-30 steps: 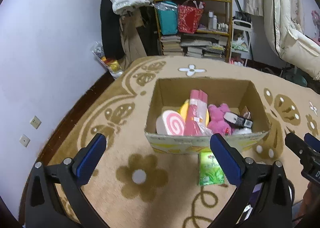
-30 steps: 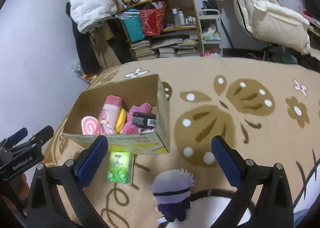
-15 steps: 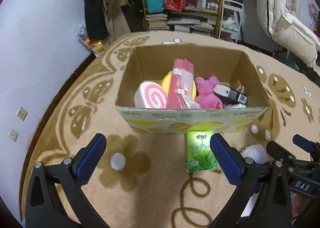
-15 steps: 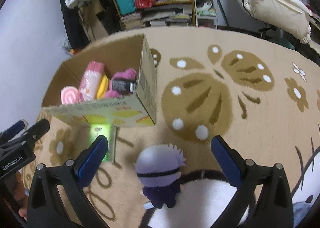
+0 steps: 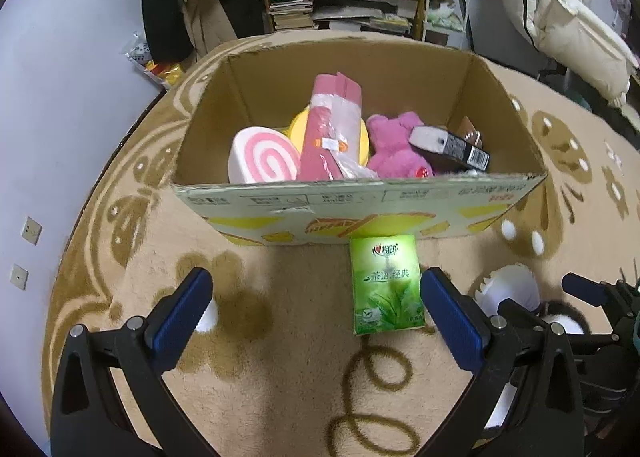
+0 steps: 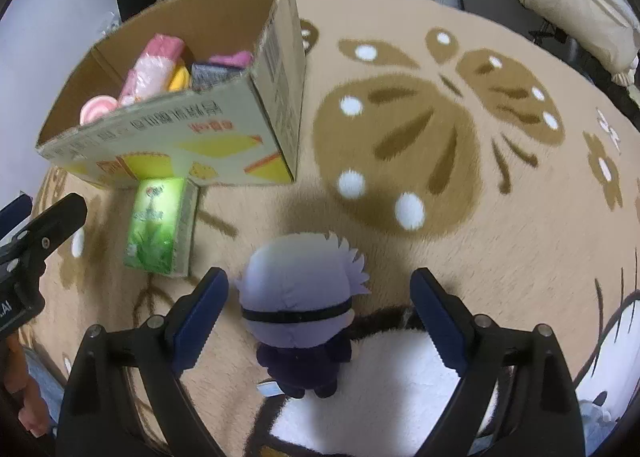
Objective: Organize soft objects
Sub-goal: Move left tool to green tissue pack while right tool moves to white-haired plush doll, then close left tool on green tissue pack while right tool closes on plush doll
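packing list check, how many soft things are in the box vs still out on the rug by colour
In the cardboard box:
pink: 3 (swirl roll cushion, wrapped roll, plush bear)
yellow: 1 (cushion)
On the rug:
green: 1 (tissue pack)
white-haired, dark-bodied: 1 (doll)
Total: 6

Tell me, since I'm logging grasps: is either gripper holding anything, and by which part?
Nothing is held. The right gripper is open around the plush doll, its jaws just narrowing but not touching. The left gripper is open over the rug.
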